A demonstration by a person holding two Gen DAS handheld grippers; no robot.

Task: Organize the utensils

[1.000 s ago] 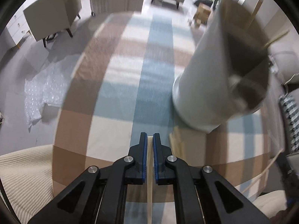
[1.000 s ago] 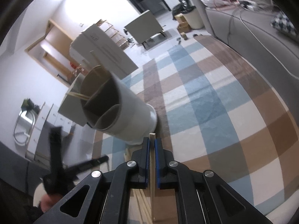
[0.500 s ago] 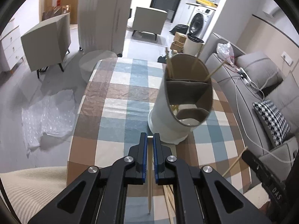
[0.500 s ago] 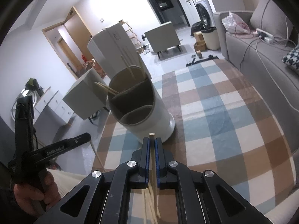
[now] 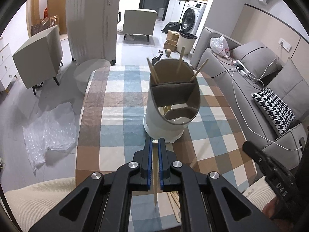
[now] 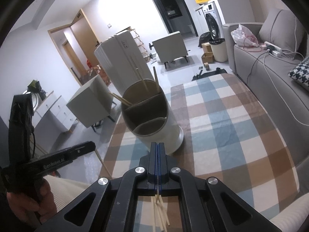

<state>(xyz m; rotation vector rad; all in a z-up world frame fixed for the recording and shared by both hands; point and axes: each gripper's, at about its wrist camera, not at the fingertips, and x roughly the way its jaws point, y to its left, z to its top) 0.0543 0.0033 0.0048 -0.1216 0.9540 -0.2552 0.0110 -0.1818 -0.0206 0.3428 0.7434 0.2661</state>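
Observation:
A white cylindrical utensil holder with inner dividers stands on the checked tablecloth; several wooden chopsticks stick out of its far compartment. It also shows in the right wrist view. My left gripper is shut on a chopstick, held just in front of the holder. My right gripper is shut with its pads together and nothing shows between them; it sits near the holder's base. Loose chopsticks lie on the table below it.
More loose chopsticks lie at the table's near edge. A grey sofa runs along the right side. A white suitcase, cabinets and bubble wrap stand on the floor to the left.
Both grippers have pulled back and up from the holder, so it looks smaller. The chopstick held in my right gripper is gone from between its pads. The left still holds its chopstick.

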